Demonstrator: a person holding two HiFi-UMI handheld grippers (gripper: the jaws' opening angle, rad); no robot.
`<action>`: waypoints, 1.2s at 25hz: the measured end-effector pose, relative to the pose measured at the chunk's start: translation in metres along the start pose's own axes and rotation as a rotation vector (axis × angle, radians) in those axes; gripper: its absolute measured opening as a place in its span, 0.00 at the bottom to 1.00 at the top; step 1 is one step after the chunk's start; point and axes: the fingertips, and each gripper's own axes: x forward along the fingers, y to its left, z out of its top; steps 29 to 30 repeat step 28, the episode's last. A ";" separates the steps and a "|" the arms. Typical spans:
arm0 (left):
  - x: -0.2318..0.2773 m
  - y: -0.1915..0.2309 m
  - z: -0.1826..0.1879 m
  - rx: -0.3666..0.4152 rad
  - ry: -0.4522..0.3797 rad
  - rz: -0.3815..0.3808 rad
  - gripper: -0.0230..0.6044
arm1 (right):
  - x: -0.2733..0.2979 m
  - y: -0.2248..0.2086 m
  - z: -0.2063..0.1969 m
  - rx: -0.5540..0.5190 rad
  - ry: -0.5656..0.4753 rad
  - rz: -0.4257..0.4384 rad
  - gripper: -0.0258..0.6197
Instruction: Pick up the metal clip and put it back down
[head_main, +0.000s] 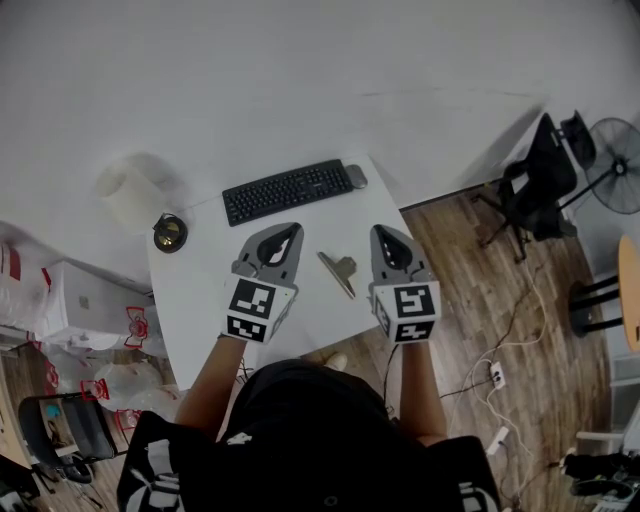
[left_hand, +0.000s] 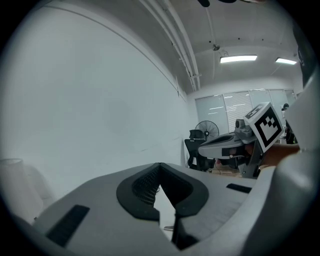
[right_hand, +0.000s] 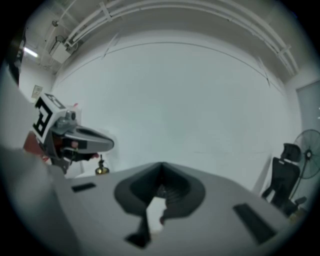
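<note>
Desk (head_main: 195, 300): near edge lies at 6 o'clock of the metal clip (head_main: 339, 272); a glancing nudge would likely skid the flat clip off it. Left hand-held gripper (head_main: 287, 238) at 9 o'clock, right hand-held gripper (head_main: 388, 240) at 3 o'clock; both closed, empty, clear of the clip; unopened jaws would shove it. Side edge just past the right hand-held gripper; bare room toward the keyboard (head_main: 288, 190) at 12 o'clock.

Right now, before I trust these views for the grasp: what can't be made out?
- Clip: tiny in the head view, detail unreadable; blocked by the left tongs and right tongs in their own views.
- Round dark thing by the keyboard: too small to name.
- Table, near edge: partly hidden by the person.
</note>
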 end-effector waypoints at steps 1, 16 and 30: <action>0.000 0.000 0.000 0.000 -0.002 0.003 0.07 | 0.000 0.001 -0.001 -0.002 0.002 0.001 0.09; 0.003 -0.001 -0.008 -0.023 0.033 -0.006 0.07 | 0.010 -0.004 -0.010 -0.017 0.022 0.005 0.09; 0.003 0.000 -0.014 -0.026 0.051 -0.009 0.07 | 0.012 -0.002 -0.018 -0.012 0.043 0.010 0.09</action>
